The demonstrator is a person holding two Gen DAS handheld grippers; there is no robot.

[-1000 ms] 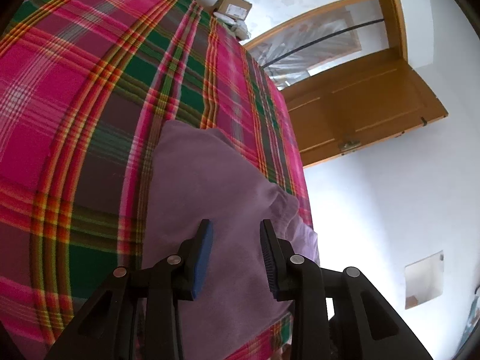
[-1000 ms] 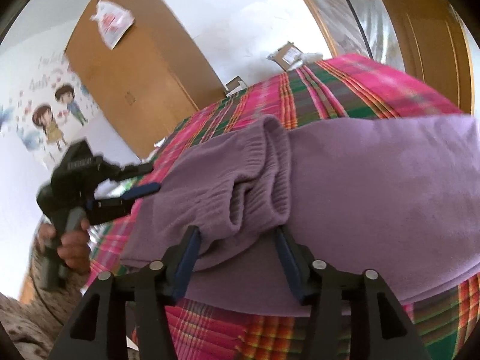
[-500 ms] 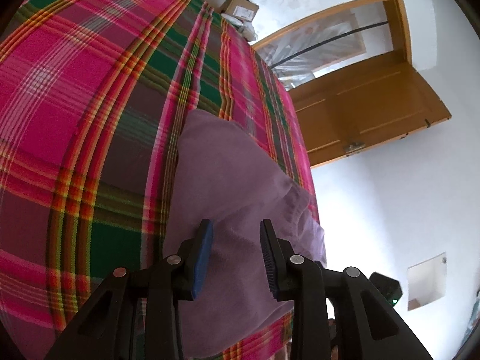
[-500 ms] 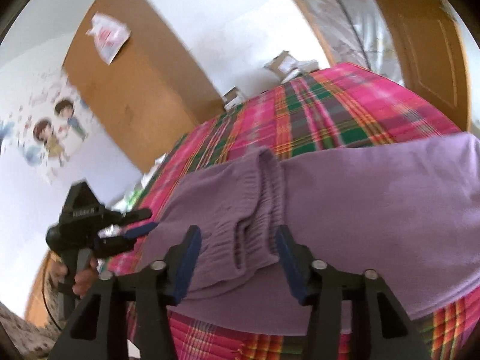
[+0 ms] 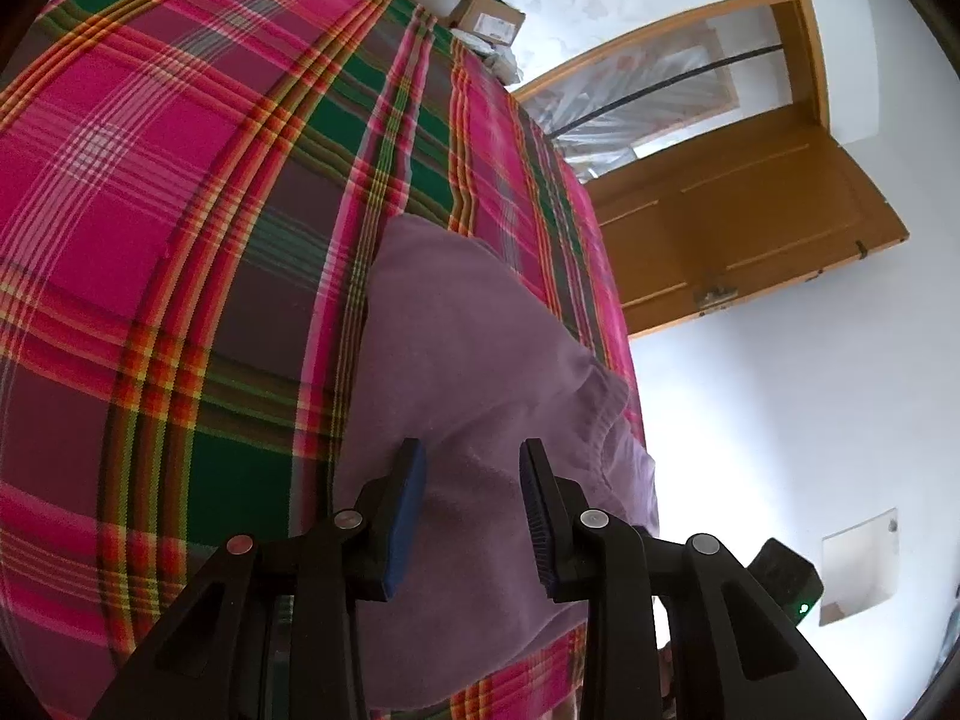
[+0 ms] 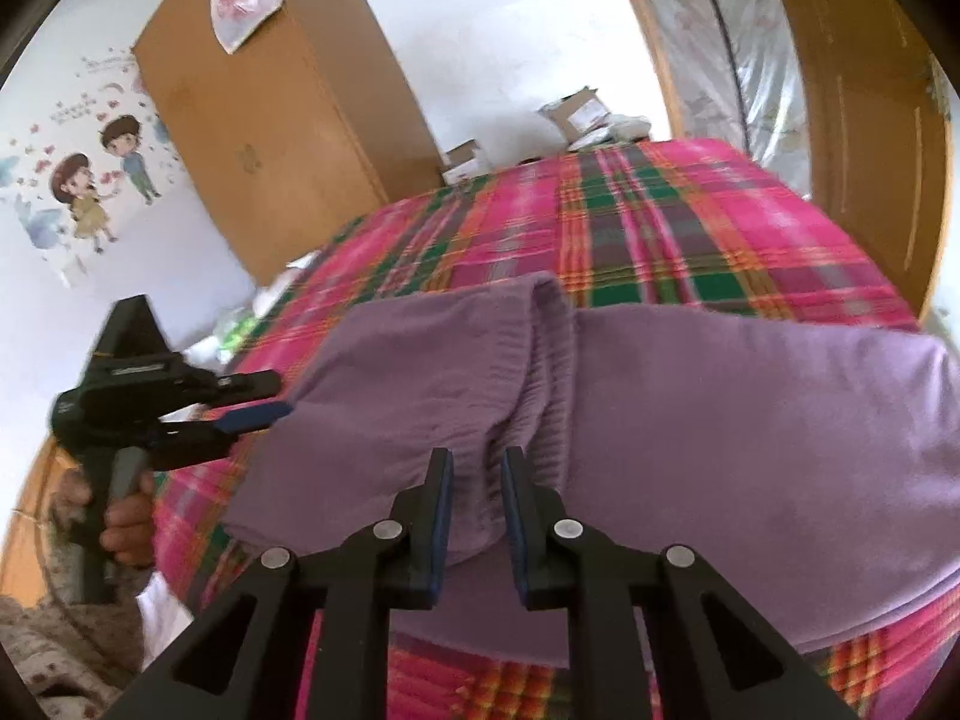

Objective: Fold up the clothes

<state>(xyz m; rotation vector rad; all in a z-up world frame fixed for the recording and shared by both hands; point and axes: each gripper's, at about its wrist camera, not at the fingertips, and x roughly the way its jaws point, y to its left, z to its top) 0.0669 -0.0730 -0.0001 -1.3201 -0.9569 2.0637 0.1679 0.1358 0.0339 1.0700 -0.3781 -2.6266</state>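
1. The jaws of our left gripper (image 5: 471, 480) stand well apart above the purple garment, holding nothing; the jaws of our right gripper (image 6: 475, 483) are much closer together, with a narrow gap over the ribbed fold, and we cannot tell whether any cloth is caught between them.
2. The bed (image 5: 180, 210), under a pink, green and orange plaid cover, fills most of both views.
3. The purple sweater (image 6: 720, 420) lies folded on the bed at its near edge. In the right wrist view its long axis runs side to side, with a ribbed hem (image 6: 540, 372) bunched near the middle, pointing away from us.
4. In the left wrist view the sweater (image 5: 468, 360) runs lengthwise away from the camera, and its near end is hidden behind the gripper.
5. The hand (image 6: 123, 525) gripping the left gripper (image 6: 252, 405) shows only partly, blurred, beside the sweater's left end.
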